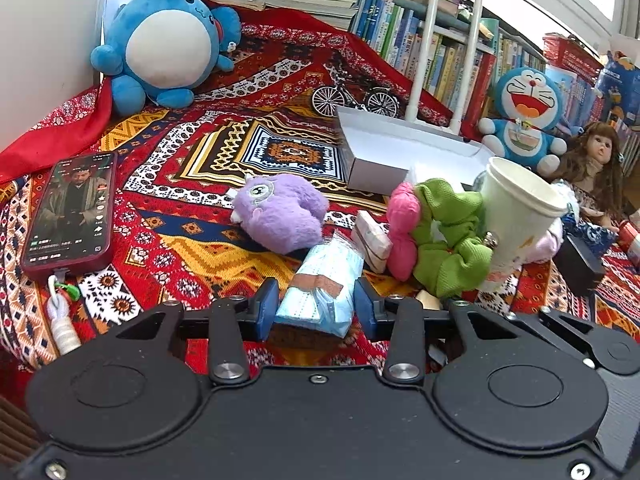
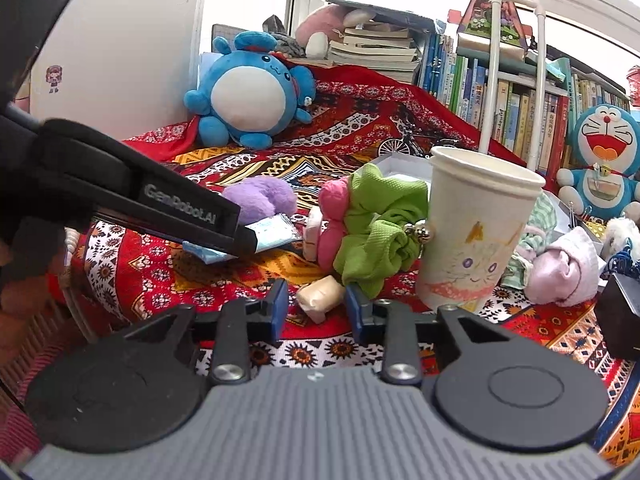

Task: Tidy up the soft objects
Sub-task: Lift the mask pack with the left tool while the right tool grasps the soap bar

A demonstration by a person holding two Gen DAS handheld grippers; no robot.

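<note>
Left wrist view. Your left gripper (image 1: 316, 306) sits low over the patterned cloth (image 1: 208, 256), its blue fingers (image 1: 267, 307) closed against both sides of a light-blue mask packet (image 1: 326, 280), which lies near the centre. Just beyond it rests a purple plush toy (image 1: 280, 210); to the right lie a small tissue pack (image 1: 374, 242), a pink scrunchie (image 1: 402, 228) and a green scrunchie (image 1: 452, 236), the last touching a tilted paper cup (image 1: 520, 216). A phone (image 1: 72, 208) lies at near left. Farther off stand a white open box (image 1: 400, 148), a blue round plush (image 1: 168, 44) at far left and a Doraemon plush (image 1: 524, 116) at far right.

Right wrist view. Your right gripper (image 2: 316, 306) has a beige wrapped bundle (image 2: 322, 296) between its fingers; whether the pads press it cannot be told. The left gripper enters from the left, its tip at the mask packet. The green scrunchie and paper cup stand just beyond, to the right.
</note>
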